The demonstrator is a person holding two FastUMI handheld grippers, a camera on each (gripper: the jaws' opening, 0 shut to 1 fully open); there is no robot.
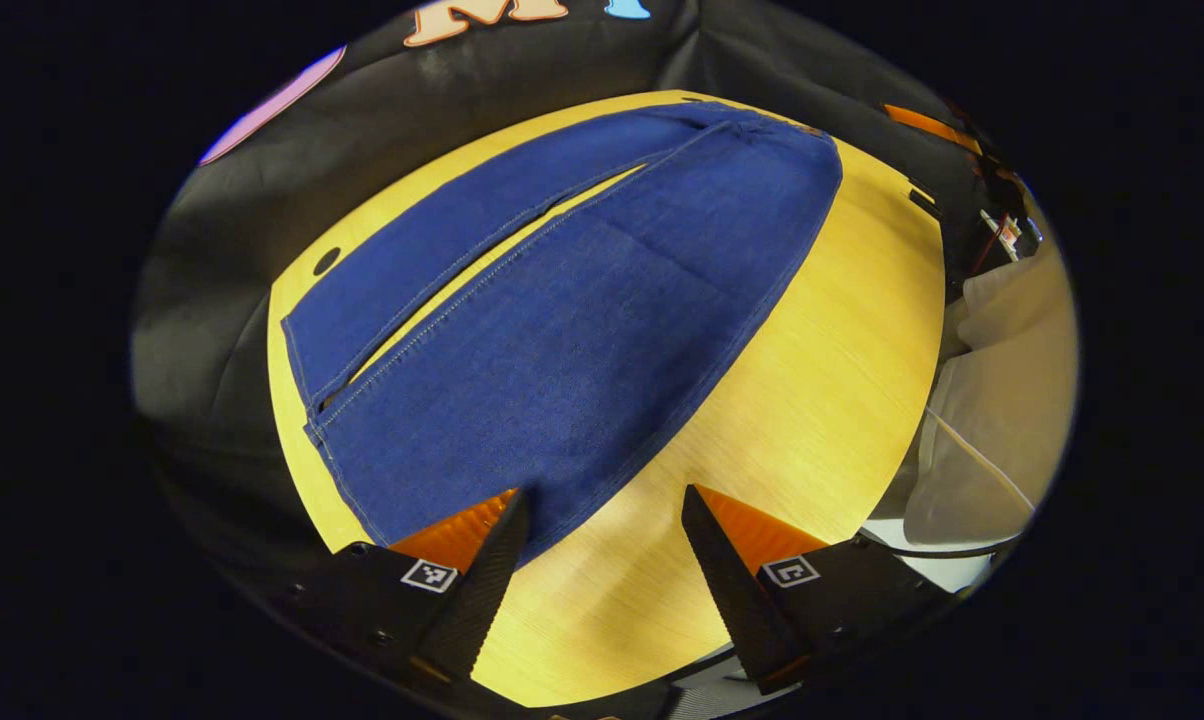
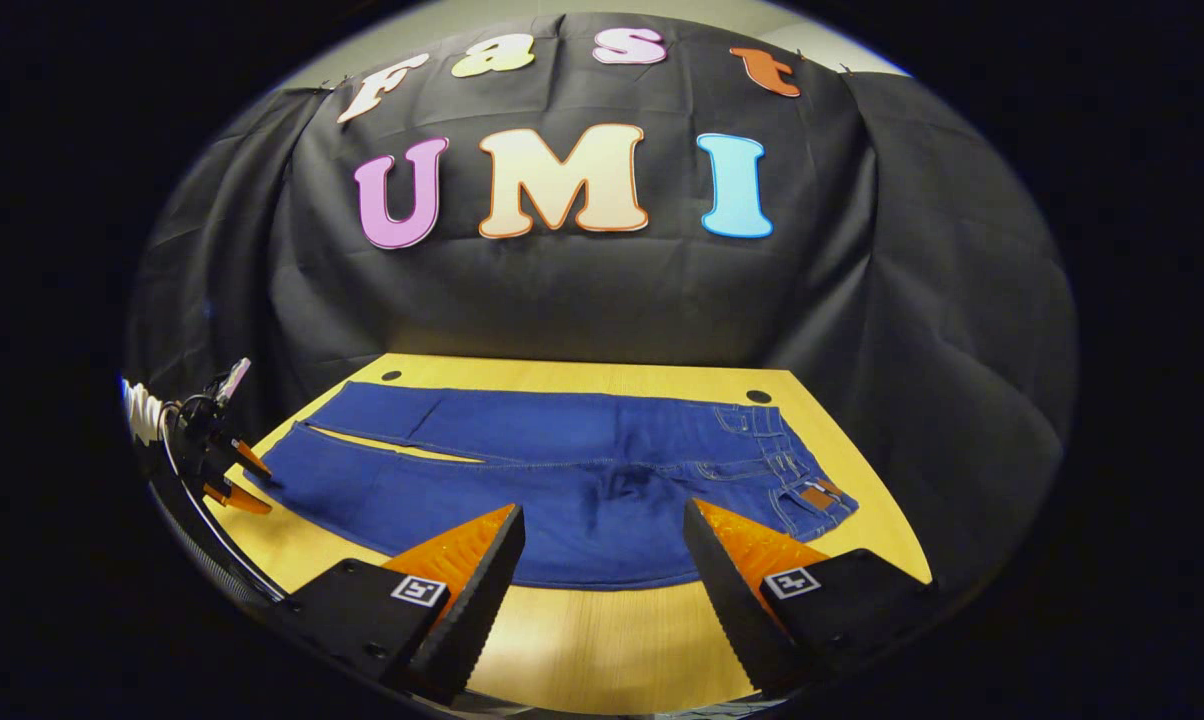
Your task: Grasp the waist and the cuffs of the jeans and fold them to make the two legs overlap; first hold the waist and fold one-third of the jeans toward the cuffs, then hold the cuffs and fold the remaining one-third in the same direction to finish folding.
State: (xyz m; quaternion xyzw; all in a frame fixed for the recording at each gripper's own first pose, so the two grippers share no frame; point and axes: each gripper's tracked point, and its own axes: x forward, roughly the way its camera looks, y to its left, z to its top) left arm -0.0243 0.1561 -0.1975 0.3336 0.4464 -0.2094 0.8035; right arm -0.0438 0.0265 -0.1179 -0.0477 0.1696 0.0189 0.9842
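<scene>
Your jeans (image 2: pixel 572 480) lie flat and spread on the wooden table (image 2: pixel 602 640), both legs side by side with a narrow gap between them, nothing folded yet. Your left gripper (image 1: pixel 602 540) hangs with its jaws apart and empty; the near leg's cuff (image 1: pixel 402 480) sits just ahead of them, reaching under the left-hand finger. Your right gripper (image 2: pixel 602 545) is also spread and holding nothing, with the seat of the jeans straight ahead of its jaws and the waist (image 2: pixel 802 480) off beyond the right-hand finger. Denim is likely soft but fairly heavy, and it will sag and drag. Pinch the thick stitched waistband and the cuff hem, not the single-layer middle.
</scene>
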